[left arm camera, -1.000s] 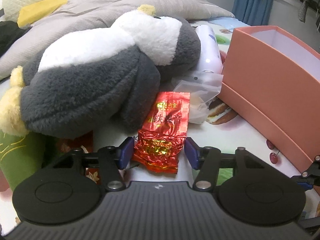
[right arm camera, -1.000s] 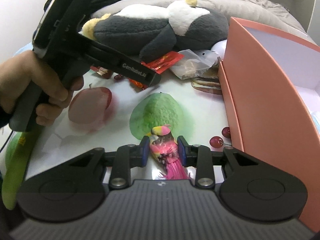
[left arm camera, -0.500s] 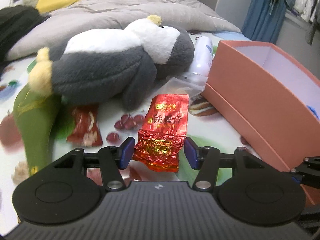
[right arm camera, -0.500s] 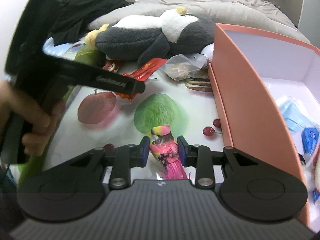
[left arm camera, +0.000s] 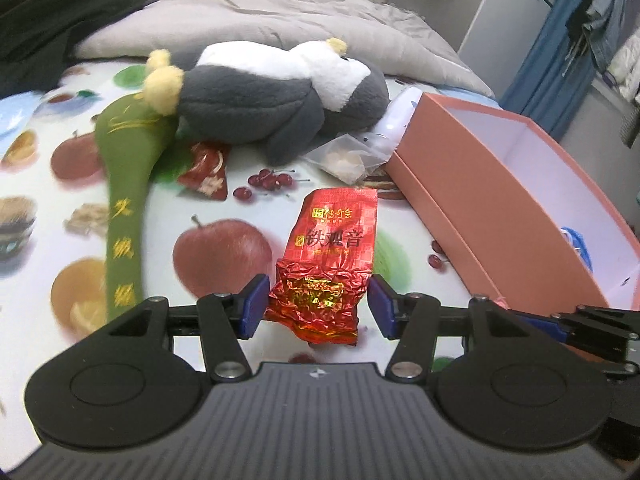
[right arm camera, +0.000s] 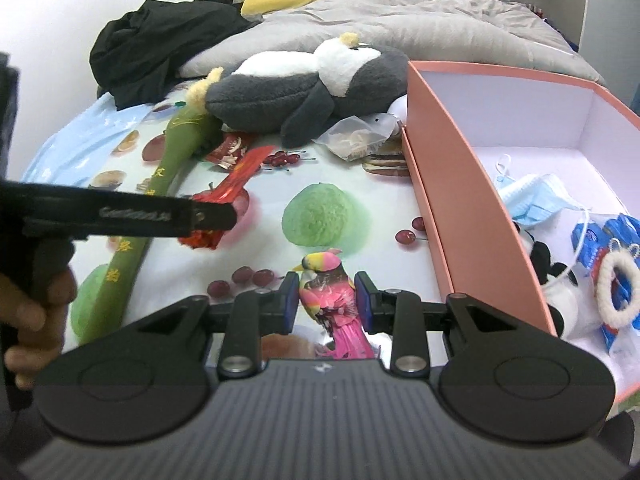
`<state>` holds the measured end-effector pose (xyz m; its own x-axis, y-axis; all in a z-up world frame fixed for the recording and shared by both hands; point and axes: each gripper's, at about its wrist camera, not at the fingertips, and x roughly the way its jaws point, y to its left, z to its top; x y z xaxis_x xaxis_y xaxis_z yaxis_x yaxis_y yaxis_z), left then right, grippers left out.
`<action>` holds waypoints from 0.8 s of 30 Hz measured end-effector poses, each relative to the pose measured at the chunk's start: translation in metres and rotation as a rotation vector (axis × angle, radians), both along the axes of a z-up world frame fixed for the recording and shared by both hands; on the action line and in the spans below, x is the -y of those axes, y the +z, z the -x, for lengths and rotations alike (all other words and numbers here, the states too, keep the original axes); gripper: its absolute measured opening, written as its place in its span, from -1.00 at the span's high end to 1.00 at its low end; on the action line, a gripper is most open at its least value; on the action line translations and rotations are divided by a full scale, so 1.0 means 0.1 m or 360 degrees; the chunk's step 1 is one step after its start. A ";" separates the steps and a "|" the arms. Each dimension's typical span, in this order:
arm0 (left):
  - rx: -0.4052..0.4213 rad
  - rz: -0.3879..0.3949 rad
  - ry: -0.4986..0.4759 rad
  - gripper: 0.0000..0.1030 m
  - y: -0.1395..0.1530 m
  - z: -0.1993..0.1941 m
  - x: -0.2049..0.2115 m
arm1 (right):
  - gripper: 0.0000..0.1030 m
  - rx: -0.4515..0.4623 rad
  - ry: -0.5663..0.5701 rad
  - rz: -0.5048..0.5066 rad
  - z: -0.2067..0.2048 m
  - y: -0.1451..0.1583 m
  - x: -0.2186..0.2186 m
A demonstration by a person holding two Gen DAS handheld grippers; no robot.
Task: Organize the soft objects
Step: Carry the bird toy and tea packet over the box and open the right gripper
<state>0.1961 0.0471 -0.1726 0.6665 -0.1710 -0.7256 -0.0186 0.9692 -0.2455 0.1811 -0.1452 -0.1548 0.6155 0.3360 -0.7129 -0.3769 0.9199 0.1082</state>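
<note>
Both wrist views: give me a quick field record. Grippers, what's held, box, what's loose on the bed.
left gripper: shut on red foil tea packet, lifted off the fruit-print sheet
right gripper: shut on pink bird toy
pink box: open, to the right; holds blue face masks and a white ring
loose on bed: penguin plush, green pouch, clear snack bag

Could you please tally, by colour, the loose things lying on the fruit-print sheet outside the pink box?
Red: 2, the foil tea packet in the left gripper and the small snack packet.
Green: 1, the long pouch.
Grey and white: 1, the plush penguin.
Clear: 1, the plastic bag.
Total: 5.
</note>
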 end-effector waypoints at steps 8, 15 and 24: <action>-0.0005 0.0014 0.0042 -0.17 0.29 0.24 0.10 | 0.34 0.0003 -0.0020 -0.0035 0.09 0.21 0.05; 0.0070 0.0043 0.0046 -0.17 0.75 0.28 0.26 | 0.34 0.0094 -0.0059 -0.0078 0.09 0.63 0.18; 0.0189 0.0024 -0.0049 -0.17 1.39 0.13 0.62 | 0.34 0.0274 -0.0147 -0.0161 0.02 1.23 0.51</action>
<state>0.1830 -0.0147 -0.0338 0.7418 -0.2032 -0.6391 0.0413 0.9650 -0.2590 0.1795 -0.1957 -0.0317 0.7567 0.3369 -0.5603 -0.3122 0.9392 0.1430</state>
